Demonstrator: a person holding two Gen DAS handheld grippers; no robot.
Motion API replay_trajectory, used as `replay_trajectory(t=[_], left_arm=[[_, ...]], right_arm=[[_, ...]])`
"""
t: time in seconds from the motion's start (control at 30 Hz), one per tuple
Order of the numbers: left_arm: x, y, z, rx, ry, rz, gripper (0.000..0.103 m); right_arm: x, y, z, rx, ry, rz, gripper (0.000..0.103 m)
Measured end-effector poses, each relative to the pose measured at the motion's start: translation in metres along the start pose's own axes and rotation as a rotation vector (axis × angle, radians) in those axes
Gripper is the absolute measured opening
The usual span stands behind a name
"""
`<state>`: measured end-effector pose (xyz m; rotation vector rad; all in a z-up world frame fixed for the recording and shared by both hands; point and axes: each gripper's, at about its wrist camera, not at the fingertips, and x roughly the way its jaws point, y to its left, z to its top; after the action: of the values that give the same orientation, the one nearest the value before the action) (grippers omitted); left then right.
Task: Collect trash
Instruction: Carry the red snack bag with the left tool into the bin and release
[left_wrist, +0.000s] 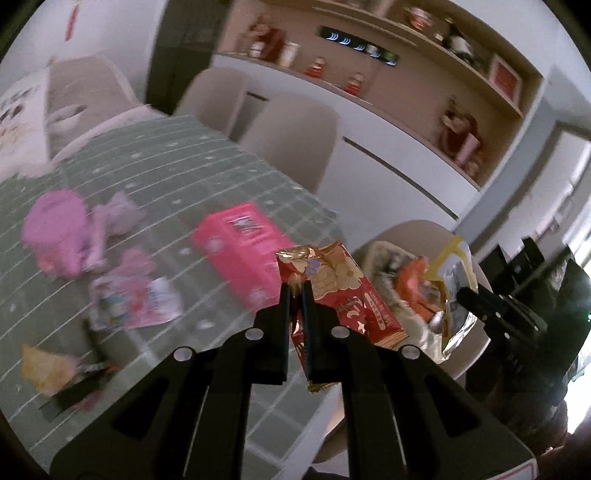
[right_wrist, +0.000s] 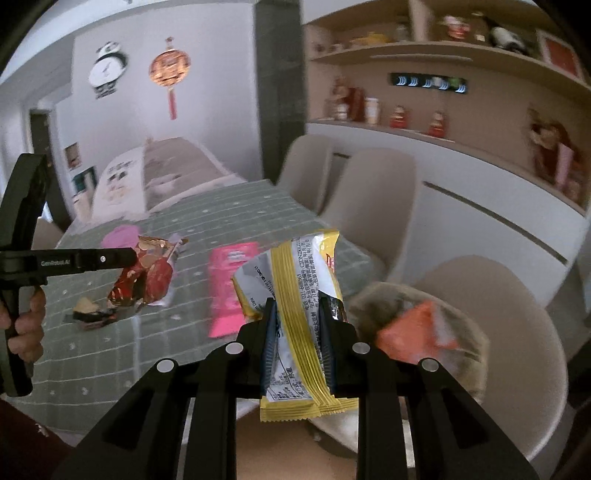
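Left hand-held gripper (left_wrist: 295, 291) pinches a red wrapper (left_wrist: 343, 291); right hand-held gripper (right_wrist: 297, 306) pinches a yellow wrapper (right_wrist: 299, 295). Basket (right_wrist: 469, 332) on the chair holds an orange packet; pink litter (left_wrist: 129, 302) remains on the surface (left_wrist: 207, 155).

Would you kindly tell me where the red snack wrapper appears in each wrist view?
Left wrist: red snack wrapper, centre, clamped in the left gripper.
Right wrist: red snack wrapper, left of centre, at the left gripper's tip.
Shared landmark: pink box on the table.
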<state>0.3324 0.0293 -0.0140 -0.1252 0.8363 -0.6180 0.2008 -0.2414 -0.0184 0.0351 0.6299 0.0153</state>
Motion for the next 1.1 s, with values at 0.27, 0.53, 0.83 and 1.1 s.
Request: replay_trajectory(t=[0.27,0.53,0.83,1.1], left_arm=[[0.052,-0.081,0.015,0.137,0.012,-0.106,0.006],[0.125,-0.139,0.022,0.187,0.101,-0.163,0.006],[0.182,-0.164,0.017,0.197,0.206,-0.169,0.006],[0.212,-0.178,0.005,0.261,0.26,-0.135,0.008]], right_arm=[[-0.025,-0.08,-0.02,0.105,-0.014,-0.136,0.022],[-0.045,-0.132,-0.033,0.178,-0.033,-0.219,0.022],[-0.04,-0.161,-0.04,0.231,-0.032,-0.22,0.022],[-0.016,-0.166,-0.038,0.233,0.008,-0.182,0.022]])
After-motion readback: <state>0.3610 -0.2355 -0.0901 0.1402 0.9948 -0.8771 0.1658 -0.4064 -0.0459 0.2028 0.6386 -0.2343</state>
